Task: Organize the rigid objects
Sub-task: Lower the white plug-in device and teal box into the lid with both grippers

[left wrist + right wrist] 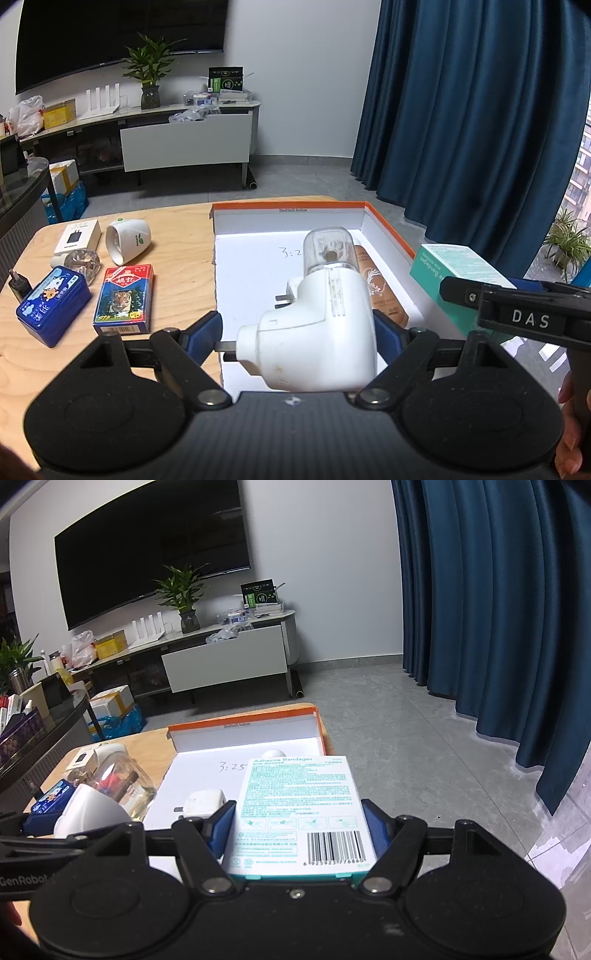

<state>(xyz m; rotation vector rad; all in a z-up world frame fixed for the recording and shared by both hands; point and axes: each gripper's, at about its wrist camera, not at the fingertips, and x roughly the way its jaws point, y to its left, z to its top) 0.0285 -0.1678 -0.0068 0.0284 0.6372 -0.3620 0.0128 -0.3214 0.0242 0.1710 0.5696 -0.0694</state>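
Observation:
My left gripper (297,332) is shut on a white plug-in vaporizer (314,332) with a clear bottle on its far end. It hangs over the white floor of an orange-rimmed box (388,229) on the wooden table. Inside the box lie a tan tube (380,288) and a white charger plug (203,801). My right gripper (299,823) is shut on a teal and white adhesive bandages box (299,801), held flat above the orange-rimmed box's (243,720) right side. The vaporizer (88,805) shows at the left of the right wrist view.
Left of the box on the table (177,258) lie a blue tin (53,306), a red card pack with a tiger (123,299), a white cup-shaped device (127,240), a white charger carton (77,236), a glass piece (83,262) and a black plug (18,284). A blue curtain (461,110) hangs to the right.

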